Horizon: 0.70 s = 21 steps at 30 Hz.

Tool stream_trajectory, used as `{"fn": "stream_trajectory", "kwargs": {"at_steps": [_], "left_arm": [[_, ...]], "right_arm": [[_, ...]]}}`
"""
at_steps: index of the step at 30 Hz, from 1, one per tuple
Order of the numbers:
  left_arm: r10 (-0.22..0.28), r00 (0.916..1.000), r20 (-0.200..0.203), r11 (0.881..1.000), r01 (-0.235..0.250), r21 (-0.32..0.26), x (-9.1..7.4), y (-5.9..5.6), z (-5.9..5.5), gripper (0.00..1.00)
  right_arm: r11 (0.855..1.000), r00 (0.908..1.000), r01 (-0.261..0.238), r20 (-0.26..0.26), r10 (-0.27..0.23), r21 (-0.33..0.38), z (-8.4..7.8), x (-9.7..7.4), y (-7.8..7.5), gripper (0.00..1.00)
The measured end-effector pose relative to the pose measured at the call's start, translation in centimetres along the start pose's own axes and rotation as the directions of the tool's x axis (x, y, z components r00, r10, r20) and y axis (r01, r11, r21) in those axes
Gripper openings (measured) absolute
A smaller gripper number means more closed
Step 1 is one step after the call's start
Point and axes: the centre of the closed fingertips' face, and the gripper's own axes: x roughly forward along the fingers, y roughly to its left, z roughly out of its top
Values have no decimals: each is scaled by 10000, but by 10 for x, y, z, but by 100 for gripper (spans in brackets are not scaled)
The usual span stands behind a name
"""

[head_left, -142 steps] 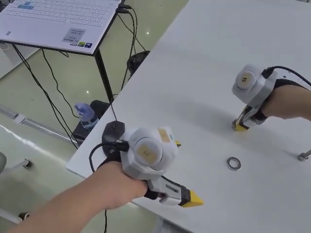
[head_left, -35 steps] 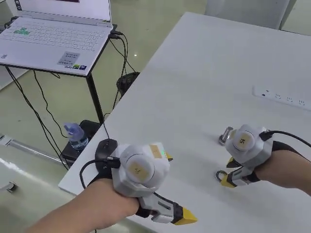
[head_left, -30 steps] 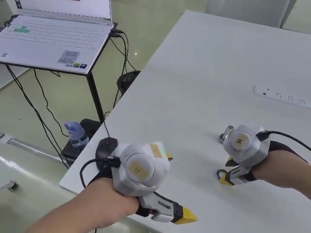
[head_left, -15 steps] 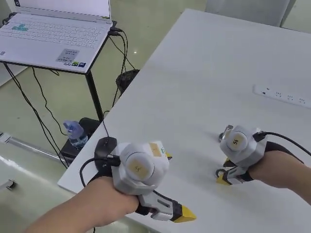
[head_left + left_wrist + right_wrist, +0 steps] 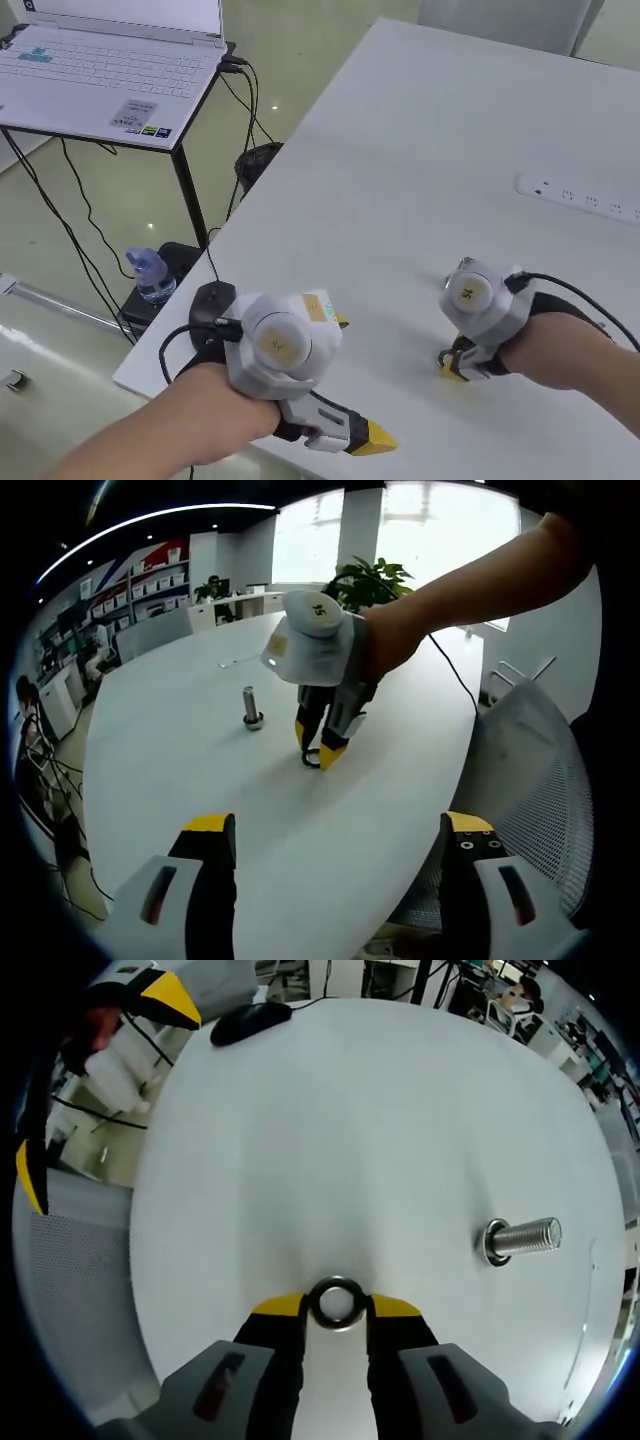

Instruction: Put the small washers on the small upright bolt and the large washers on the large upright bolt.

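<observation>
White workbench [image 5: 420,150] with laptop stand beyond: the right gripper [image 5: 335,1308] pinches a flat steel ring washer [image 5: 334,1283] by its rim, low over the surface. The hole is left free, presumably for threading onto the upright threaded steel bolt [image 5: 520,1237] nearby. Left gripper [image 5: 337,825] hovers spread, holding nothing — likely idle.

In the head view, almost nothing to see of the silver threaded upright bolt [image 5: 522,1236]: covered by the white body of the right gripper [image 5: 451,368]. Same there for the silver metal ring washer [image 5: 334,1303], just a dark curve beside the yellow tips. Cannot tell large or small for either. Cut off by picture edges: the white open laptop [image 5: 110,70] at top left, the white power strip [image 5: 580,197] at right.
</observation>
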Motion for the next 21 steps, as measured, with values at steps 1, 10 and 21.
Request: {"fn": "stream_trajectory", "kwargs": {"at_steps": [1,10,21], "left_arm": [[-8,10000,-14,10000,8,-9,0,0,0,83],[-48,10000,-62,10000,48,44,0,-3,0,82],[-1,10000,-90,10000,1,-44,-1,-2,-2,81]], "right_arm": [[10000,10000,17,-20,-17,65,0,0,0,24],[9992,9995,-105,295,94,383,-2,-1,-1,21],[9978,9992,-237,325,217,620,-5,-4,-9,21]]}}
